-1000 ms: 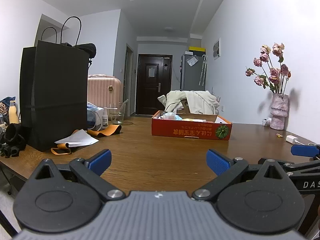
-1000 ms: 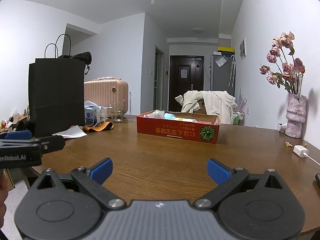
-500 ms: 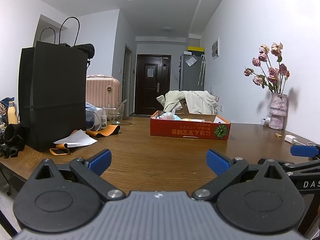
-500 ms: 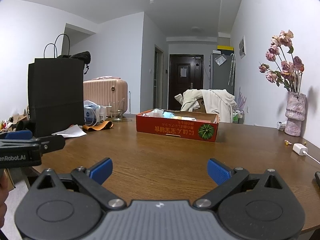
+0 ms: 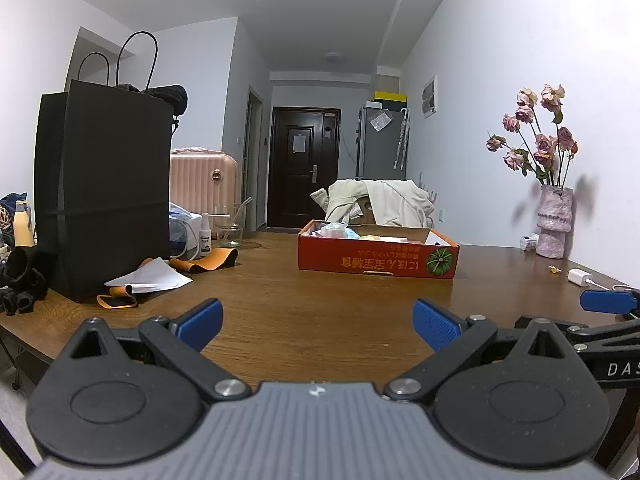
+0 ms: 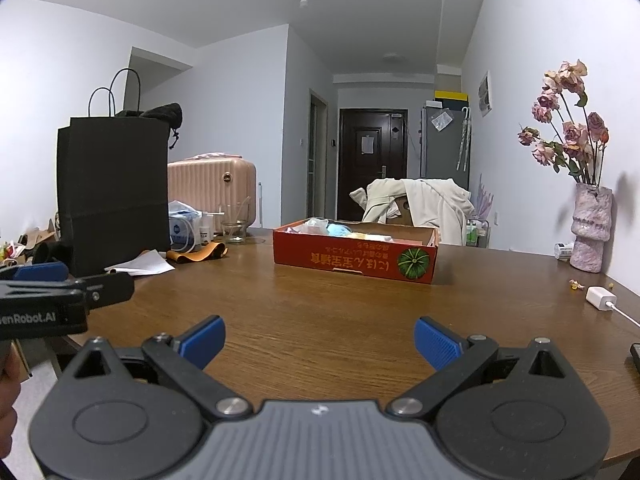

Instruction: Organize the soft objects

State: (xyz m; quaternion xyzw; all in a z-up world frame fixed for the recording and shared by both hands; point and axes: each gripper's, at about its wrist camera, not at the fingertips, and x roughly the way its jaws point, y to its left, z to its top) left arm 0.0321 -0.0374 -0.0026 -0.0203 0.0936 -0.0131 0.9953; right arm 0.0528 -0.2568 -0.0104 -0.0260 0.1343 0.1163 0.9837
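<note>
Bare brown wood fills the middle of the worktop (image 5: 320, 304), from the near edge up to the red cardboard box (image 5: 378, 258), so both tools have open room ahead of them. The left gripper (image 5: 318, 322) and the right gripper (image 6: 318, 338) each hover low over the near edge with jaws spread wide and nothing between the blue pads. The soft objects (image 6: 334, 228), pale and light-blue bundles, lie inside the box, well apart from both grippers.

Clutter narrows the left side: a tall black paper bag (image 5: 102, 204) stands there, with a white paper sheet (image 5: 150, 278) and orange straps (image 5: 204, 260) lying at its foot. Along the right wall sit a pink vase of dried roses (image 6: 590, 232) and a white charger (image 6: 600, 294) near the worktop's right edge.

Only the left wrist view shows the black items (image 5: 22, 280) piled at the worktop's left corner, and the other tool's blue fingertip at its right border. Only the right wrist view shows a dark flat object (image 6: 635, 354) at the right edge, and part of a hand (image 6: 8, 392) at the lower left.
</note>
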